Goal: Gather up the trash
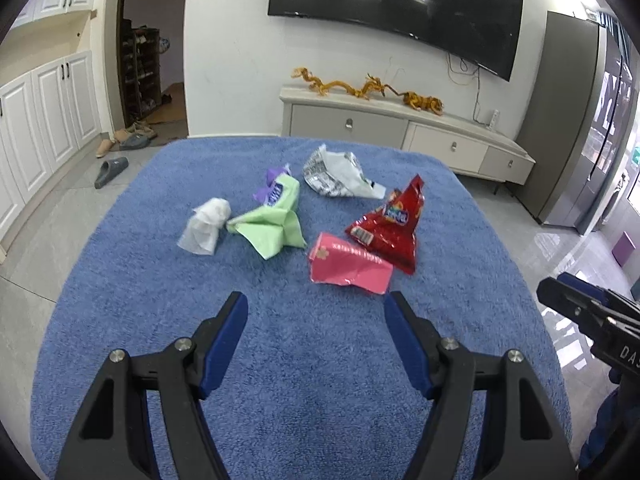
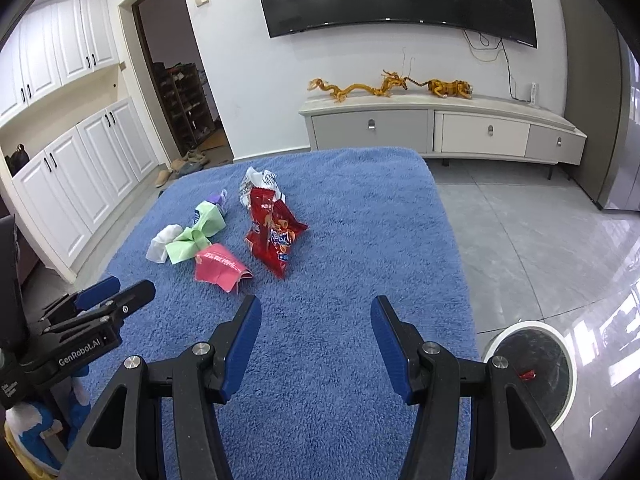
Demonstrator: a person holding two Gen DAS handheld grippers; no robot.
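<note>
Both the left gripper [image 1: 316, 300] and right gripper [image 2: 316, 306] are hovering with jaws open and empty over the blue-covered desk [image 1: 280, 360]. The pink wrapper [image 1: 348, 268] is lying nearest, mid-desk; pinching its raised crumpled edge looks wiser than scraping the cloth.

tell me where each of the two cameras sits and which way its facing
Left wrist view: sits on the left gripper, looking forward and down over the blue rug at the trash pile; its own open fingers show, and the right gripper enters at right.
Right wrist view: sits on the right gripper, facing the same way from further right; its open fingers show, the left gripper at left, and a round bin on the floor.
Shared: pink wrapper, red snack bag, TV, cabinet.
</note>
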